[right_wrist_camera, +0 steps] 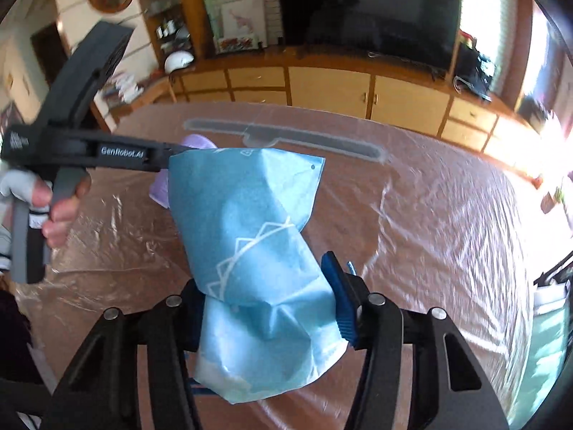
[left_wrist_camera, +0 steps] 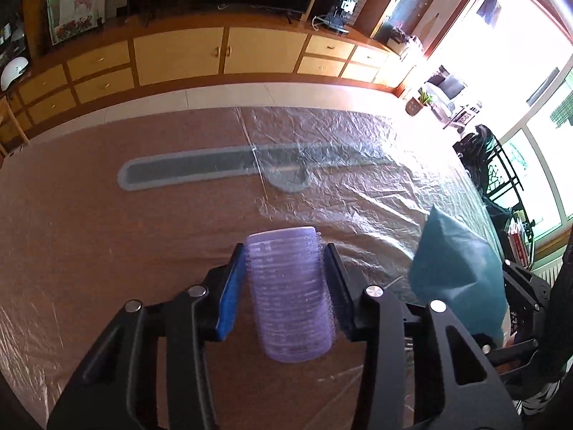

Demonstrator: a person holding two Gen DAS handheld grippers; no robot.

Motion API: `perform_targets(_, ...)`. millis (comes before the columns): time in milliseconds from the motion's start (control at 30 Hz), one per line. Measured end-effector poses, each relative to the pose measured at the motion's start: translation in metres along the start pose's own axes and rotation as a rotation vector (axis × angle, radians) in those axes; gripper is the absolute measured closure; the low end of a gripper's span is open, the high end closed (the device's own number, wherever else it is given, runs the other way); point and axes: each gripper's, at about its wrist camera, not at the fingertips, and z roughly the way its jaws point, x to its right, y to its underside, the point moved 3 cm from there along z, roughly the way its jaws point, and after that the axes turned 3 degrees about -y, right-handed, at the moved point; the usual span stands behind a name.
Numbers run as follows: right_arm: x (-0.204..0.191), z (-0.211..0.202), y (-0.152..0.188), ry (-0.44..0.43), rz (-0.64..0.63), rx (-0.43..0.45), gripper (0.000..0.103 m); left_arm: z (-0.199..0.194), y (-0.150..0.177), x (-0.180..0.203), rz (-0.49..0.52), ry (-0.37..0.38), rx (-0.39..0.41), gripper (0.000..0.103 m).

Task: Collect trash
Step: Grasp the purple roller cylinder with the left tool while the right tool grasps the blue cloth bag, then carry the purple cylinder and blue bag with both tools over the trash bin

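**Both hands loaded over the covered table**

Left wrist view: a living room with a long run of pale wooden cabinets [left_wrist_camera: 222, 53] and bright windows lies behind a brown table [left_wrist_camera: 89, 233] under crinkled clear plastic sheeting [left_wrist_camera: 340, 165]. The left gripper [left_wrist_camera: 286, 279] has its jaws closed partway on a purple ridged cylindrical hair roller [left_wrist_camera: 292, 294], pinched across its sides and held lengthwise, end pointing forward, apparently lifted off the table. Gripping the curved sides likely keeps the light roller from rolling free. To the right hangs a blue printed paper bag [left_wrist_camera: 458, 272], close by; nothing stands between the two.

Right wrist view: the same cabinets and a dark television [right_wrist_camera: 376, 28] fill the background. The right gripper [right_wrist_camera: 268, 308] clamps the blue bag near its lower part, so its top points forward, toward the roller, presumably to receive it as trash. The left gripper comes in from the left, partly hidden behind the bag, as is the roller.
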Motion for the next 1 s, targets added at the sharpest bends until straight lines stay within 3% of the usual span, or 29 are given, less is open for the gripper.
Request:
perform_targets(533, -0.002, -0.036, 0.035, -0.081, 0.146, 0.059, 0.051, -0.059, 0.053, 0.017, 0.036, 0.013, 0.133, 0.058)
perform_targets(1000, -0.040, -0.095, 0.086, -0.202, 0.159, 0.087, 0.051, -0.124, 0.121, 0.043, 0.083, 0.073, 0.197, 0.058)
